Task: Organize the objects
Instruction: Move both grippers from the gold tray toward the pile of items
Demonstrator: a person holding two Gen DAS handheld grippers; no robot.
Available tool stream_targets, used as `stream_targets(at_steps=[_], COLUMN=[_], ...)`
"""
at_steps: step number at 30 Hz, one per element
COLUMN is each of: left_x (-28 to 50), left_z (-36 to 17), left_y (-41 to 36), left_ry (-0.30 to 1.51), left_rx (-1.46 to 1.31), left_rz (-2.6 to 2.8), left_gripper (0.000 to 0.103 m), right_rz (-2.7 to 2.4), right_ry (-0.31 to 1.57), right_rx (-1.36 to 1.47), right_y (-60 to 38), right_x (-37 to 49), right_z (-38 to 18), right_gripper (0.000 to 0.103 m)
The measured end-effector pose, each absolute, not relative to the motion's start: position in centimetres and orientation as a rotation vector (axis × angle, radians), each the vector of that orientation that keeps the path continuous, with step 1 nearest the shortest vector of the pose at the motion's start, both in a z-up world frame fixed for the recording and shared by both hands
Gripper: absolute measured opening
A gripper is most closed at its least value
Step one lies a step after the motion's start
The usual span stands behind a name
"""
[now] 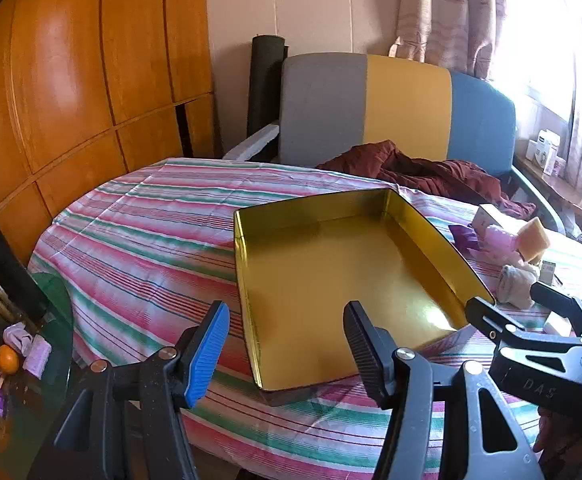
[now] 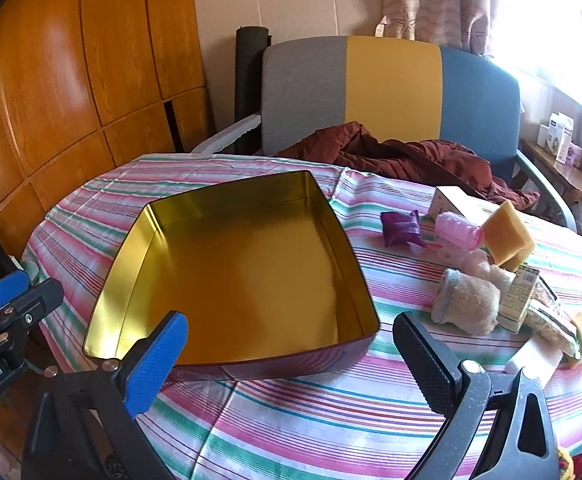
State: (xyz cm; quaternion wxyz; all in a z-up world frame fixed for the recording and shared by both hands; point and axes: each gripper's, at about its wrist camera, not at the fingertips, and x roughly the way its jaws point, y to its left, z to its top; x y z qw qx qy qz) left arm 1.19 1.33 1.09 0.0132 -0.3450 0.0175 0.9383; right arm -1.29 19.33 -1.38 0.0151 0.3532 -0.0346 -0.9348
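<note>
While both pairs of tongs hover above the near edge of the worktop (image 2: 291, 420), each stands apart and holds nothing. Left tongs (image 1: 287, 354): blue pad to the left, black pad to the right, with the near left corner of the gold tin (image 1: 331, 280) between and just beyond them. Right tongs (image 2: 291, 360): spread wide, the tin's near wall between the pads.

Gold tin, square, shallow, dark red outside: sits open near the middle of the striped cloth, interior bare.

Loose items, right of the tin, all on the cloth and outside it: purple folded wrapper (image 2: 403, 228); pink ribbed roller (image 2: 459, 234); white carton (image 2: 451, 200) behind it; yellow sponge (image 2: 507, 232), tilted against the heap; grey-cuffed sock (image 2: 467, 300); printed packet (image 2: 521, 300); white block (image 2: 535, 358) by the right tongs' black pad.

Edges: striped cloth left of the tin runs bare to the worktop's rounded rim. Maroon garment (image 2: 411, 152) lies at the far edge before a grey, yellow and blue chair (image 2: 391, 88). Side shelf (image 1: 51, 320) at lower left of the left view carries oranges (image 1: 7, 358) and small clutter.
</note>
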Motion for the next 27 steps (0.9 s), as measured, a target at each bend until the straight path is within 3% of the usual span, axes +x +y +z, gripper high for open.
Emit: stream_targets(at_steps=[13, 25, 27], left_x=[1.1, 1.8, 1.5], left_z=[-0.4, 0.2, 0.2], left_y=[3.5, 8.1, 9.0], left_ry=[-0.074, 0.071, 0.080], left_rx=[-1.117, -1.054, -1.061], left_rz=[2.499, 2.319, 2.295], left_gripper=[0.061, 0.062, 0.068], right_rz=[-2.958, -3.005, -3.016], right_ry=[-0.179, -0.081, -0.093], right_rx=[1.157, 1.449, 1.506], right_y=[24.3, 31.5, 33.3], right_x=[0.4, 5.2, 6.5], right_z=[-1.1, -2.2, -2.4], right_gripper=[0.103, 0.103, 0.103])
